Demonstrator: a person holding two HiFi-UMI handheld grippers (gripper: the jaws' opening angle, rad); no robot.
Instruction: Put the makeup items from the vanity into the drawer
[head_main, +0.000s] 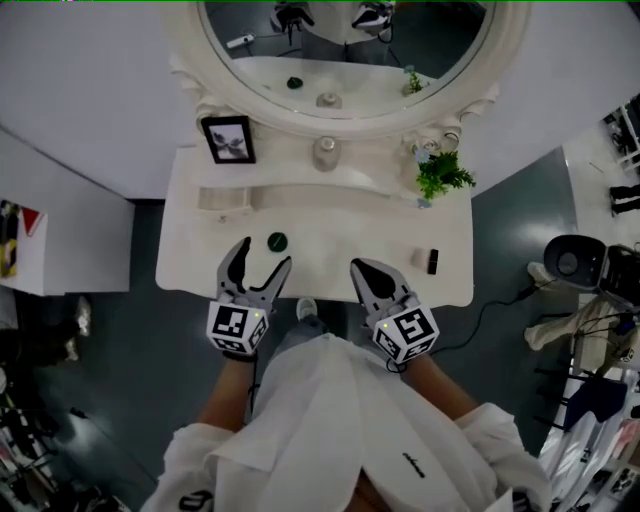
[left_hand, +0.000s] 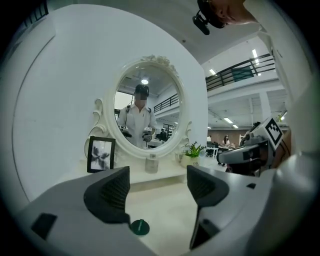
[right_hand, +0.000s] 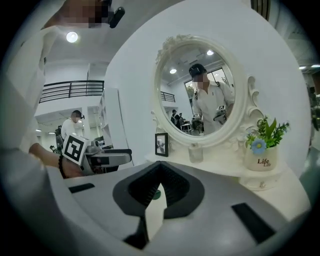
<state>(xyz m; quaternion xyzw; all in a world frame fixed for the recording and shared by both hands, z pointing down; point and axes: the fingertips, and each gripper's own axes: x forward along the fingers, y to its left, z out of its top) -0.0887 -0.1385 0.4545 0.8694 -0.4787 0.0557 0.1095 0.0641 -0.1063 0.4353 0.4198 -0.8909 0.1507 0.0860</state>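
A small round dark green compact (head_main: 277, 241) lies on the white vanity top (head_main: 330, 270), a little beyond my left gripper (head_main: 264, 254). That gripper is open and empty. In the left gripper view the compact (left_hand: 139, 227) sits low between the spread jaws of the left gripper (left_hand: 157, 192). My right gripper (head_main: 358, 267) hovers over the vanity's front middle, shut with nothing in it. A small black item (head_main: 432, 261) stands near the right front corner beside a pale one (head_main: 419, 258). In the right gripper view the closed right gripper (right_hand: 159, 186) hides most of the tabletop.
An oval mirror (head_main: 350, 50) rises at the back. A framed picture (head_main: 228, 139) stands at back left, a glass bottle (head_main: 325, 153) at the middle, a potted plant (head_main: 440, 175) at the right. A raised ledge (head_main: 225, 198) crosses the back. Dark floor surrounds the vanity.
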